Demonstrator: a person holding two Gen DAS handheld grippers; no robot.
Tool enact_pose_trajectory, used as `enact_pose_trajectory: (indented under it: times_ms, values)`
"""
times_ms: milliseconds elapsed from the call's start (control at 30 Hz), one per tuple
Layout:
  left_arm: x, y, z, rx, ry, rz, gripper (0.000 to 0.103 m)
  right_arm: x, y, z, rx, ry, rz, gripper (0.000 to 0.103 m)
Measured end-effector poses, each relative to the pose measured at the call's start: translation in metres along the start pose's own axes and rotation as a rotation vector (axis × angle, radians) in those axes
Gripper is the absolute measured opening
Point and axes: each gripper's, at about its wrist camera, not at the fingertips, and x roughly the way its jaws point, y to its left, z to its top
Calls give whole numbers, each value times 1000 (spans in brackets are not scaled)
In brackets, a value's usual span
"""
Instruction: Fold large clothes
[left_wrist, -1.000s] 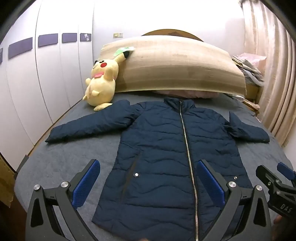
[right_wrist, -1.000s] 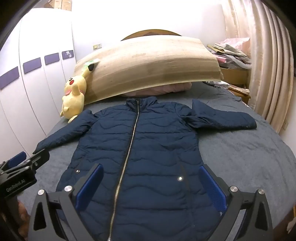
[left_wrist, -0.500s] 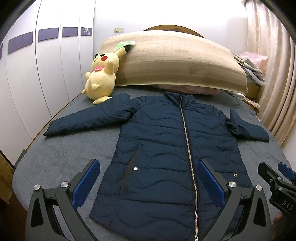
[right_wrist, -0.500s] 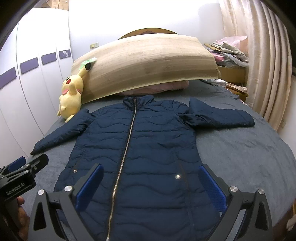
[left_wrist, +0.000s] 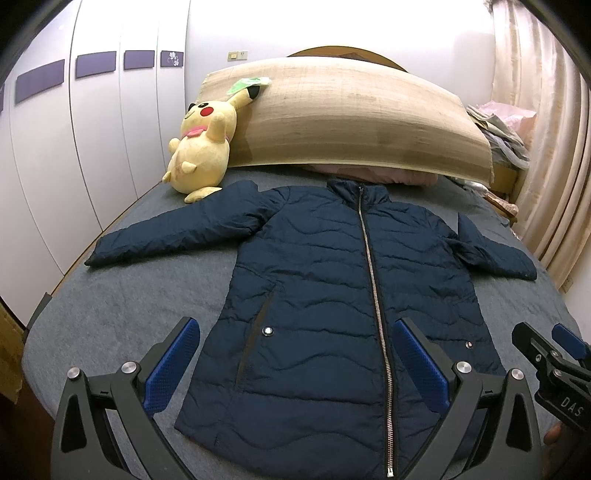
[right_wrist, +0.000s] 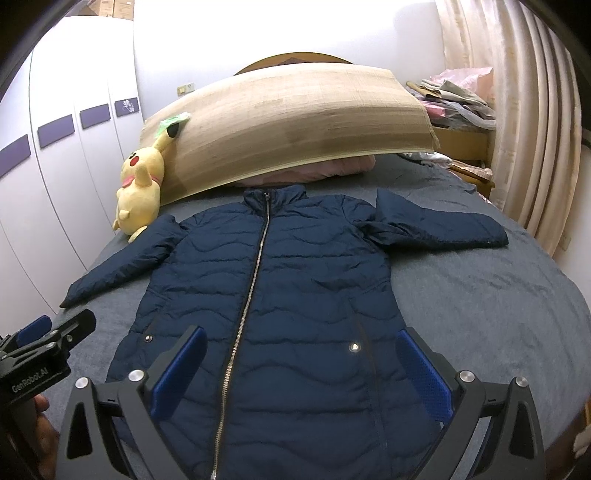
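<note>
Quilted jacket (left_wrist: 332, 295) has a faint sheen; bedcover (left_wrist: 129, 302) is matt cloth; toy (left_wrist: 201, 147) is plush.

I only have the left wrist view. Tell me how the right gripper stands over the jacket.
Observer: The right gripper is open and holds nothing. It hangs above the lower part of the jacket, and the zipper runs up between its pads, nearer the left one.
Operator: Now report the bed on the far side of the right sleeve.
Observer: Below the right sleeve, the grey bedcover lies slightly rumpled, with nothing on it out to the bed's edge.
</note>
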Motion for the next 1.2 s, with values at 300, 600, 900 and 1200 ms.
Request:
enact_pose_trajectory:
  times_ms: [300, 600, 900, 1200]
  values:
    - [0, -1, 1, 0, 2, 1, 103, 1, 1, -1, -1, 3, 3, 103]
    - [0, -1, 0, 1, 3, -2, 103, 1, 3, 0, -3, 2, 4, 103]
    - [-1, -2, -1, 4, 4, -5, 103, 0, 2, -1, 0, 3, 5, 103]
    - [-2, -4, -1, 7, -2, -4, 103, 1, 3, -1, 0, 1, 5, 103]
